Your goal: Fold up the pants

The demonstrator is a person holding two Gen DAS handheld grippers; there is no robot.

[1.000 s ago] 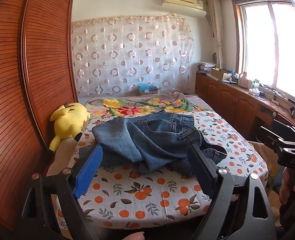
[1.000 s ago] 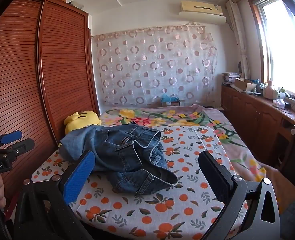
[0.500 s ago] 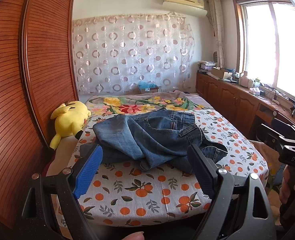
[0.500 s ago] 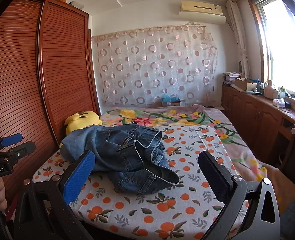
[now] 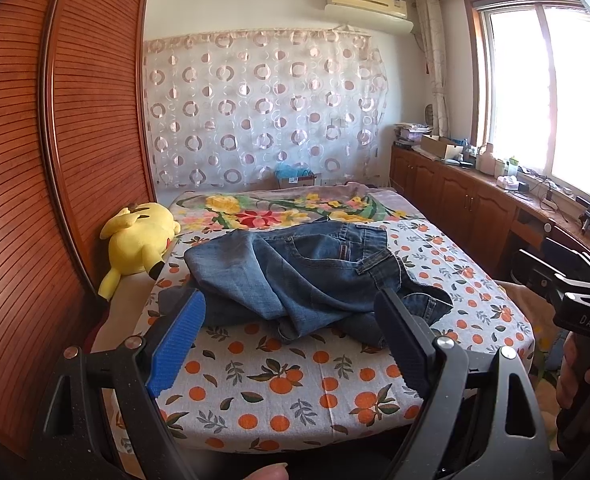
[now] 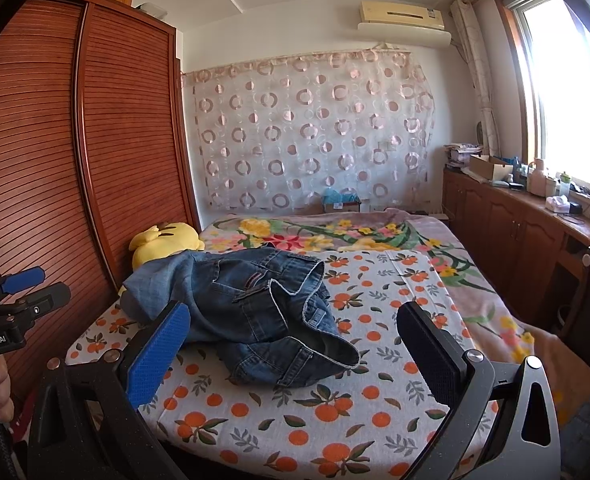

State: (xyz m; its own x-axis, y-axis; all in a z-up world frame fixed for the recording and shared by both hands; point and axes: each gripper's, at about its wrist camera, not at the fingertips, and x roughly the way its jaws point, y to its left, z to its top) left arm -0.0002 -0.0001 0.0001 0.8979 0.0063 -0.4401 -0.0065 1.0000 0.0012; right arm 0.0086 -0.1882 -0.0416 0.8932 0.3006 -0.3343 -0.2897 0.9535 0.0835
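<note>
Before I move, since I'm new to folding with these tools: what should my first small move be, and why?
Probably bring both grippers forward and down to the jeans. They lie crumpled in a heap on the orange-print sheet, and the left gripper and right gripper are both open, empty and short of the cloth. The heap likely needs spreading flat before any fold.

Crumpled blue jeans (image 6: 251, 316) lie on the near left part of the orange-print bed sheet (image 6: 375, 360). The right gripper (image 6: 295, 356) hovers wide apart above the near edge, touching nothing.
</note>
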